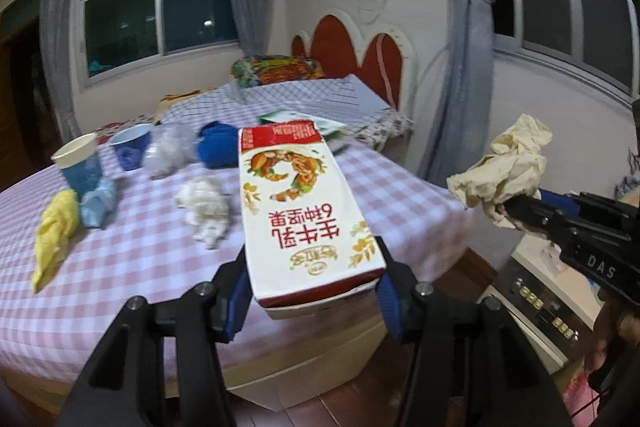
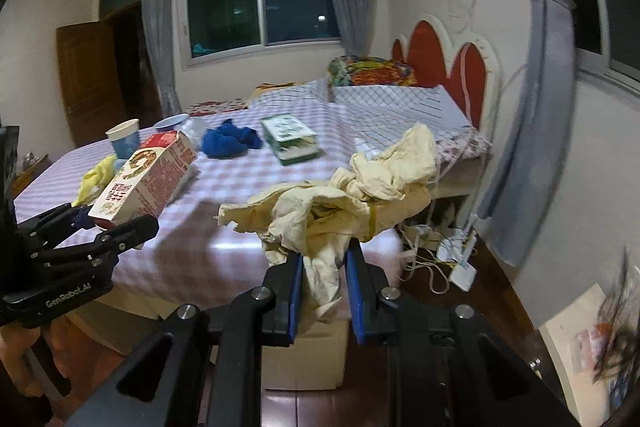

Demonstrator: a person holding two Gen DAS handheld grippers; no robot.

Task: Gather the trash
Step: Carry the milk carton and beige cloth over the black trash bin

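Note:
My left gripper [image 1: 312, 287] is shut on a white and red milk carton [image 1: 300, 211] and holds it in the air above the near edge of the bed; it also shows in the right wrist view [image 2: 144, 179]. My right gripper [image 2: 322, 267] is shut on a crumpled cream paper wad [image 2: 344, 195], held off the bed's right side; the wad also shows in the left wrist view [image 1: 508, 171]. On the pink checked sheet [image 1: 120, 267] lie a white paper wad [image 1: 204, 207], a yellow wad [image 1: 54, 235], a blue cloth [image 1: 218, 145] and a clear plastic wad [image 1: 168, 149].
Two paper cups [image 1: 80, 163] stand at the bed's far left, with a crushed blue cup [image 1: 96, 205] beside them. A green and white box [image 2: 292, 137] lies mid-bed. A red headboard [image 1: 352, 47] and pillows are behind. Cables and a white box [image 2: 460, 263] lie on the floor right.

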